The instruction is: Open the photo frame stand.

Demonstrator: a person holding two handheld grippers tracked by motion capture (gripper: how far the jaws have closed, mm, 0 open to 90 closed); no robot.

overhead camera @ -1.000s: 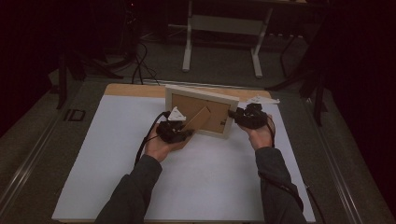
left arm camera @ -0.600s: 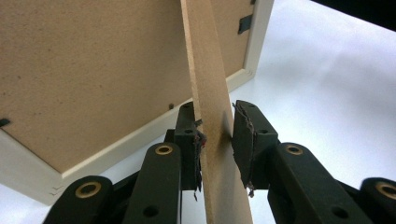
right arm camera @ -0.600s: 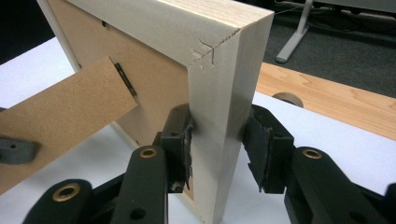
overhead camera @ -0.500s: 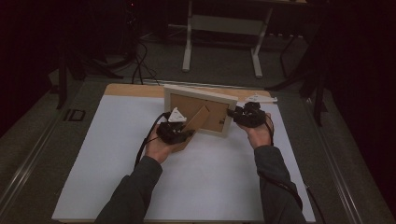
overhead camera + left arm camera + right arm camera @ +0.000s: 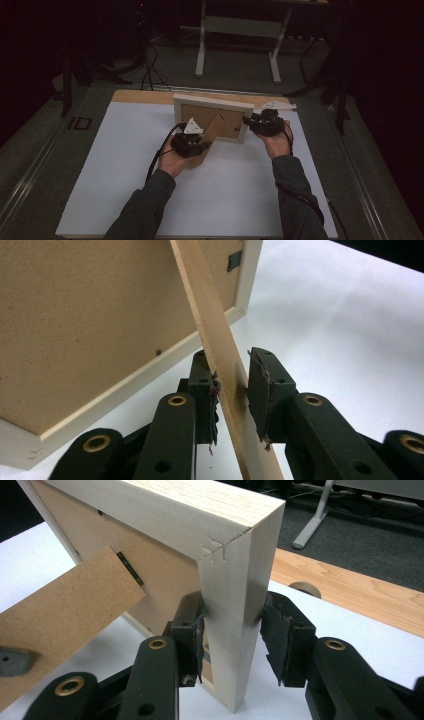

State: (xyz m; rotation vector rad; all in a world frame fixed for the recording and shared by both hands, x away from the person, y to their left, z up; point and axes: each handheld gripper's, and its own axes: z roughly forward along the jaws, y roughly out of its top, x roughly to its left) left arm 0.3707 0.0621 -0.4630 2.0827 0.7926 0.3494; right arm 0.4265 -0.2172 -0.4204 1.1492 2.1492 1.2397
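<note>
Right gripper (image 5: 232, 630) clamps picture frame (image 5: 212, 102); left gripper (image 5: 232, 390) pinches its stand (image 5: 220, 350). Overpulling could snap the hinge.

A dim recording lab: white-sheeted worktop (image 5: 125, 165), trailing floor cables (image 5: 145, 65) and a bare desk frame (image 5: 240, 45) beyond the worktop.

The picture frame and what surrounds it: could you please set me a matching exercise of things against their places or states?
Things:
1. picture frame
2. stand leg
3. left tool
4. right tool

Places or states:
A. at the frame's side rail
B. upright, back toward the person
C. jaws around the stand leg
D. swung out from the frame's back

Pairs: 1-B, 2-D, 3-C, 4-A
</note>
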